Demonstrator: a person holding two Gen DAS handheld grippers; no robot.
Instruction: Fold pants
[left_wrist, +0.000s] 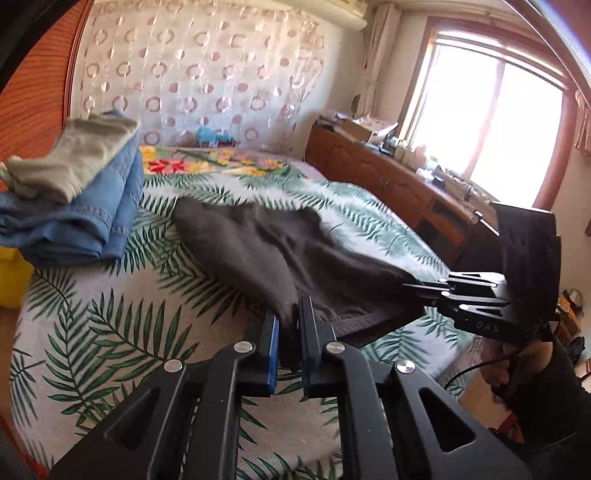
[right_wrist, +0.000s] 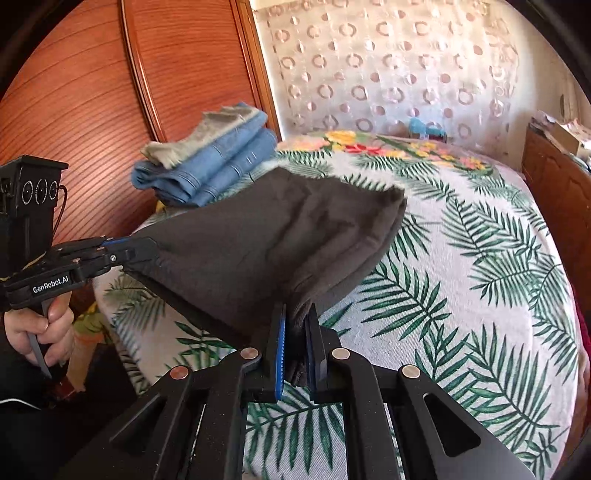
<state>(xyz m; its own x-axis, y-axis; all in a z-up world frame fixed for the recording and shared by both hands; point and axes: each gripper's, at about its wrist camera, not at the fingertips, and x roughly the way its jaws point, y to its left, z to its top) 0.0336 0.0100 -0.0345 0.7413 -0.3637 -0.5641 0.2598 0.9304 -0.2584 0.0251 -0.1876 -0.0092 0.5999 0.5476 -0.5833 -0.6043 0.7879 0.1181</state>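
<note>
Dark grey pants (left_wrist: 258, 247) lie folded on the leaf-print bed, near edge lifted. My left gripper (left_wrist: 290, 317) is shut on one corner of that edge. My right gripper (left_wrist: 410, 290) comes in from the right, shut on the other corner. In the right wrist view the pants (right_wrist: 280, 236) hang stretched between my right gripper (right_wrist: 297, 314), shut on the cloth, and my left gripper (right_wrist: 151, 251) at left, also shut on it. The far end of the pants rests on the bed.
A stack of folded blue jeans with a grey-green garment on top (left_wrist: 77, 188) sits at the bed's far left, also in the right wrist view (right_wrist: 210, 162). A wooden cabinet (left_wrist: 388, 184) with clutter runs along the right under the window. A wooden wardrobe (right_wrist: 92, 92) stands at left.
</note>
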